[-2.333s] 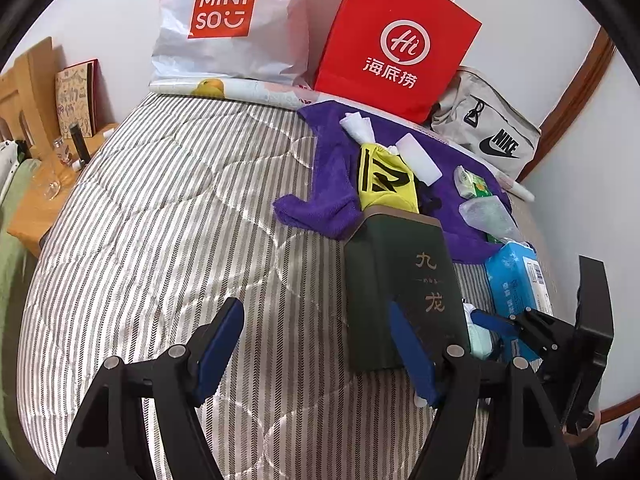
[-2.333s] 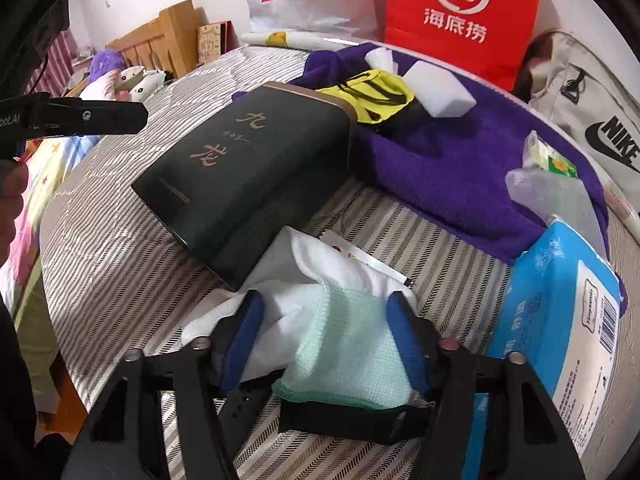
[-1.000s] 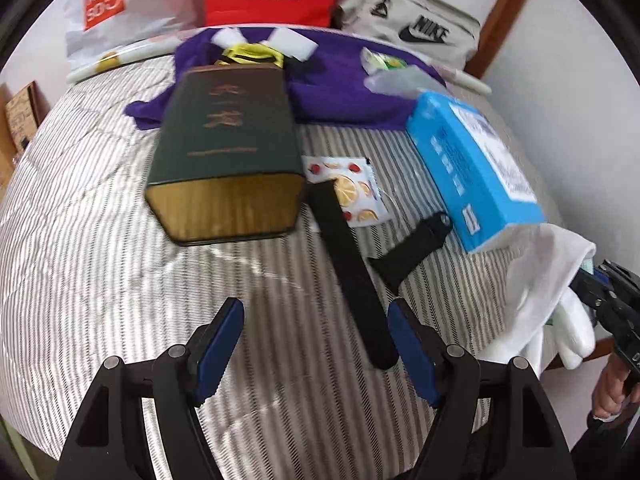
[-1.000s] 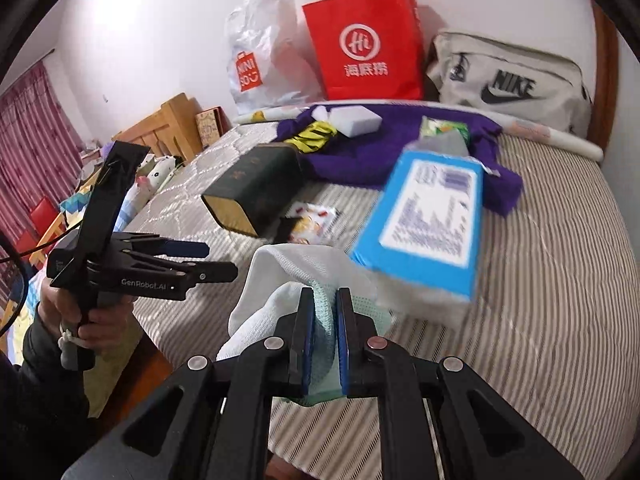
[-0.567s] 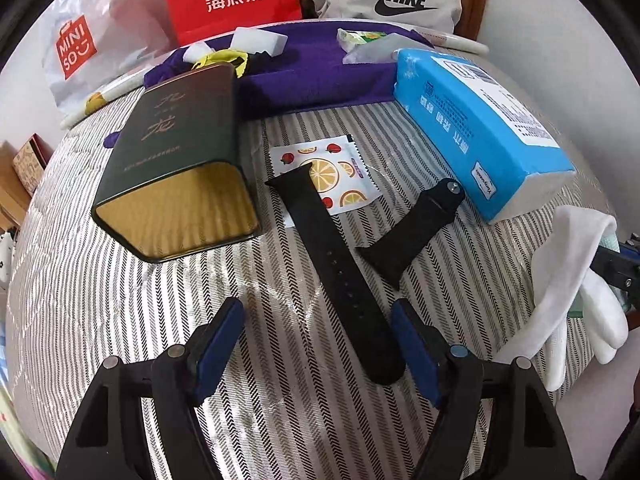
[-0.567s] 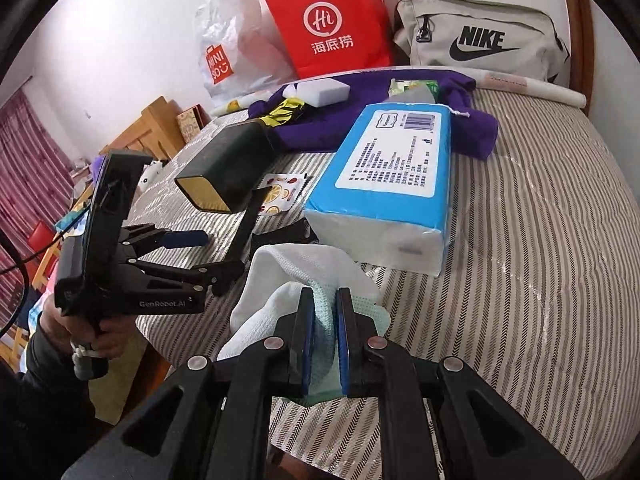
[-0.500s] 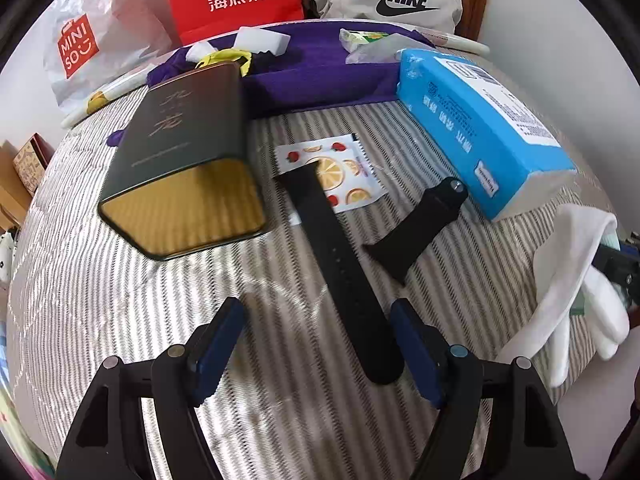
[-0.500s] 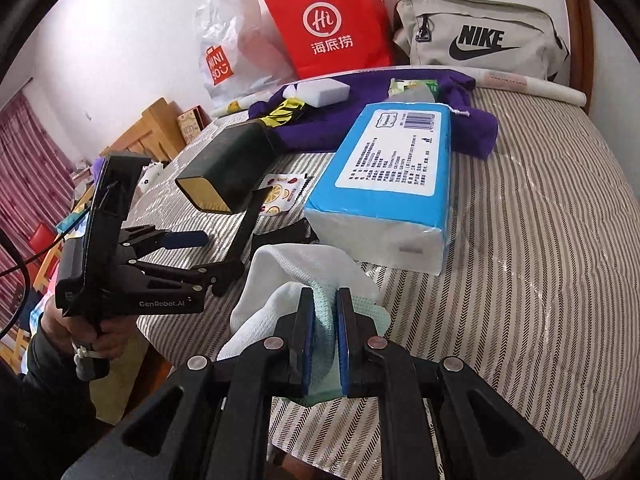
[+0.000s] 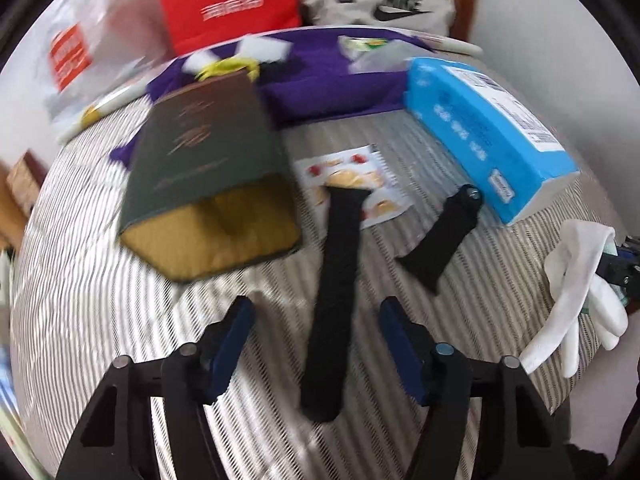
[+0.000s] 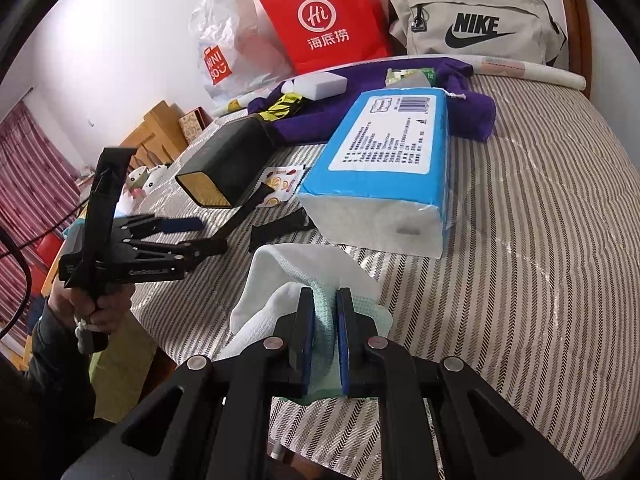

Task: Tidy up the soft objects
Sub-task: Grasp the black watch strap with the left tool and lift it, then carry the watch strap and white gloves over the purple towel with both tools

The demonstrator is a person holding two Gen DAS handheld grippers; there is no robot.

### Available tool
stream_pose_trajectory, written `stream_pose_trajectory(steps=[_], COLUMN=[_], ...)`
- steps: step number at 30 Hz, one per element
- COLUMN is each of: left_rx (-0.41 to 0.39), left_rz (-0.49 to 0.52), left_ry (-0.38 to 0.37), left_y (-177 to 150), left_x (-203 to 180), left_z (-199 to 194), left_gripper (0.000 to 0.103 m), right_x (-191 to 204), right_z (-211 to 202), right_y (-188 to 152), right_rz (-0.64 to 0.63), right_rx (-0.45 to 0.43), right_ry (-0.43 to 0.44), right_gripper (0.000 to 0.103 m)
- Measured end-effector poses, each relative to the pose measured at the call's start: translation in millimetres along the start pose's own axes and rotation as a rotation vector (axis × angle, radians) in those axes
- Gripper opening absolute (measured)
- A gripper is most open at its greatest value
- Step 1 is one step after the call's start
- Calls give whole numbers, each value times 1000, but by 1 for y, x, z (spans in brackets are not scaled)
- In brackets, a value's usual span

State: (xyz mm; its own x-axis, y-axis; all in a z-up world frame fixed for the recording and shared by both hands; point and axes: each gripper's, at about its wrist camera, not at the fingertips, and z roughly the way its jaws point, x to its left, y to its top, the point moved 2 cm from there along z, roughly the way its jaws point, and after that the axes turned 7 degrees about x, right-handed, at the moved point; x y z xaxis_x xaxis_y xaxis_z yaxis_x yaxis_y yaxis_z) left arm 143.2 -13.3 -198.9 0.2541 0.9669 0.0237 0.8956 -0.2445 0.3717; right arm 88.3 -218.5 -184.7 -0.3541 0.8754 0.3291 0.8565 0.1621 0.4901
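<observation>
The right gripper (image 10: pixel 323 312) clenches the white-and-green socks (image 10: pixel 296 276); the left gripper (image 9: pixel 314 320) fingers spread around the black strap (image 9: pixel 334 300).

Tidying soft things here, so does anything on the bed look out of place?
Yes: a hard dark green box lies tipped on its side, and a black watch strap lies in two separate pieces beside it.
</observation>
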Motion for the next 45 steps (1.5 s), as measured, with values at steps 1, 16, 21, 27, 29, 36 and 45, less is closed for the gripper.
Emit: stream_pose_trajectory(steps=[1,16,21,27,29,36,45], left_rx=[-3,-10,-17,-19,-25,-72,-129], left_rz=[4,20,18,-13,-39,-70,-69], left_ry=[-7,-53,-30,-28,-52,-96,-93], left_y=[3,-1,-2,-5,-6,-7,0], left_x=[-3,-14,-12,-9,-4,-1,-3], left_z=[0,-2,-3,-7,-13,-41,-77], left_gripper=[40,25,20,19,19,19,19], right_x=[-1,-3,-4,5,6,17,29], right_z=[1,7,9,7,1,-25,-47], right_y=[0,-2,-4,-6,-5,0,15], right_rz=[3,5,12,-26,-28,-44,-74], right_rx=[2,24,29,18,13,-37,-89], right_ry=[-2,-27,-53,-114,-112,-123,-118], right_gripper=[11,11,11,10,10,10,10])
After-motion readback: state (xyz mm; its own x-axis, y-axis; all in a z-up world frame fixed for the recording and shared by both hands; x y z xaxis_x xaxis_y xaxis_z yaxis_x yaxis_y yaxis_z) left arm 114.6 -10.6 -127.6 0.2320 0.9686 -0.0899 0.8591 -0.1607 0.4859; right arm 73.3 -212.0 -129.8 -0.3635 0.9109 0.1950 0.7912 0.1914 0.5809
